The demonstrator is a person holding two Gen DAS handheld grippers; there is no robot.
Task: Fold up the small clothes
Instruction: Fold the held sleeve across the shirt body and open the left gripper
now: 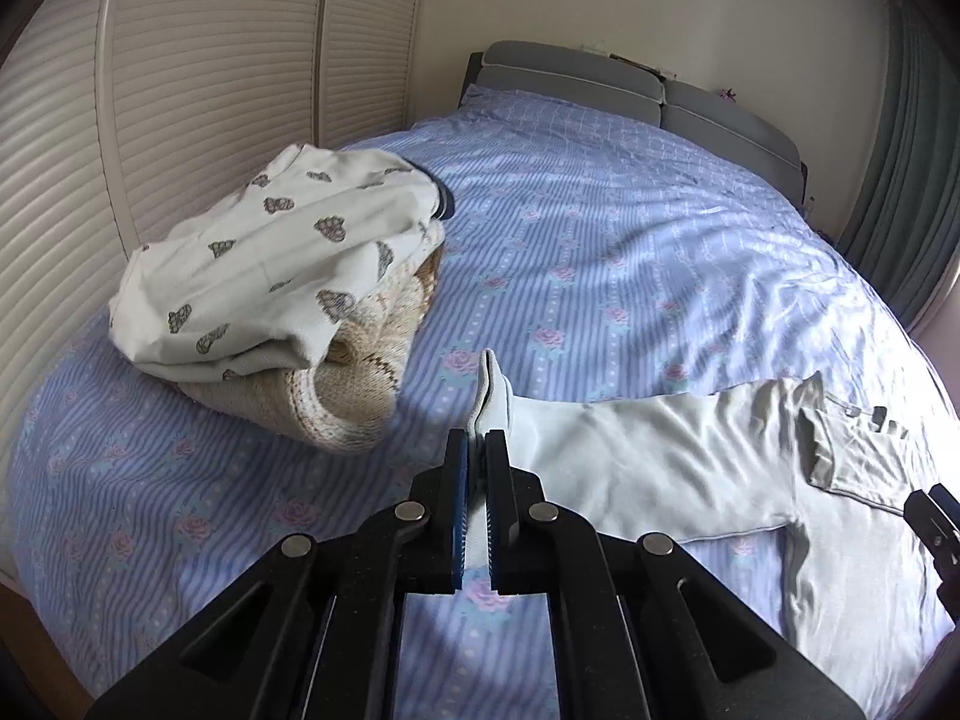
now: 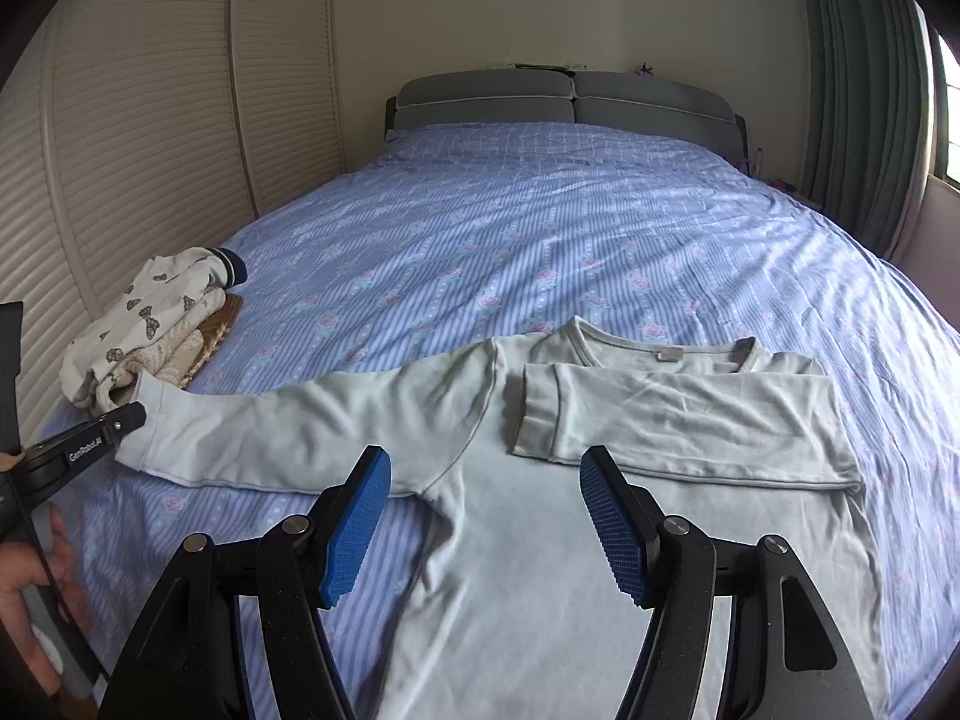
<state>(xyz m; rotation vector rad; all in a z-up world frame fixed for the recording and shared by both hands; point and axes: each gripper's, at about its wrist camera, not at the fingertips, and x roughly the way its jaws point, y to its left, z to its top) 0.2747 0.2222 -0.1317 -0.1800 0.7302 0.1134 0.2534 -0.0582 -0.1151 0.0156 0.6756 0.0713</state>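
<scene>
From my left wrist camera, my left gripper (image 1: 478, 441) pinches the cuff of the pale mint long-sleeved cotton top (image 1: 678, 462), its blue pads pressed together on the fabric, with the cuff standing up between them. Close to the left sits a pile of folded clothes (image 1: 282, 288), a white butterfly-print piece on top; a careless swing could drag the sleeve into it. From my right wrist camera, my right gripper (image 2: 485, 519) hovers spread and empty over the top's chest, the other sleeve already folded across. The top lies flat on the blue striped floral bedsheet (image 2: 540, 222), with plenty of open sheet beyond. A thin grip might slip, I judge.
</scene>
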